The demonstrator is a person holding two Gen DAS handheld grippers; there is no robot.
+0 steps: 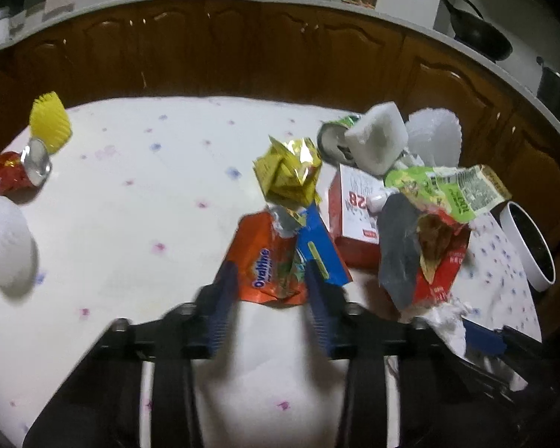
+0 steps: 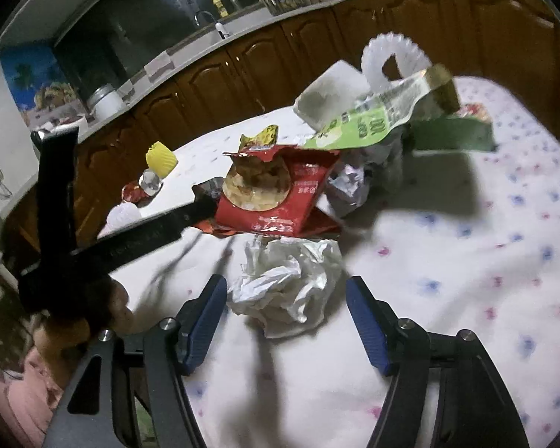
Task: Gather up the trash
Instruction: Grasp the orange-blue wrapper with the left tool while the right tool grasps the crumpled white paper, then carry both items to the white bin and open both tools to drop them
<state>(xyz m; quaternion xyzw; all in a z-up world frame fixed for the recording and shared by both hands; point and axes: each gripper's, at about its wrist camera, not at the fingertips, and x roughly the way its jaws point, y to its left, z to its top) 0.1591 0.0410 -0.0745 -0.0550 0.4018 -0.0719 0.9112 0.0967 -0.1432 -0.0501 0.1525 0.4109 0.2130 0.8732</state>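
Observation:
My left gripper (image 1: 270, 280) is open, its blue fingers on either side of an orange Ovaltine packet (image 1: 268, 261) on the table; whether they touch it I cannot tell. A blue wrapper (image 1: 323, 250) and a crumpled yellow wrapper (image 1: 289, 171) lie just beyond. My right gripper (image 2: 285, 295) is open around a crumpled white plastic wad (image 2: 285, 283), which also shows in the left wrist view (image 1: 448, 317). A red snack bag (image 2: 272, 194) lies behind it, also in the left wrist view (image 1: 433, 257). A green wrapper (image 2: 369, 119) rests on the pile.
A white flowered tablecloth (image 2: 466, 261) covers the table. A white bowl (image 1: 528, 246) sits at the right edge. A red box (image 1: 351, 216), white sponge (image 1: 379, 142) and can (image 1: 330, 138) are in the pile. At left are a red can (image 1: 16, 171), a yellow cup (image 1: 50, 121) and a white cup (image 1: 5, 246). Brown cabinets stand behind.

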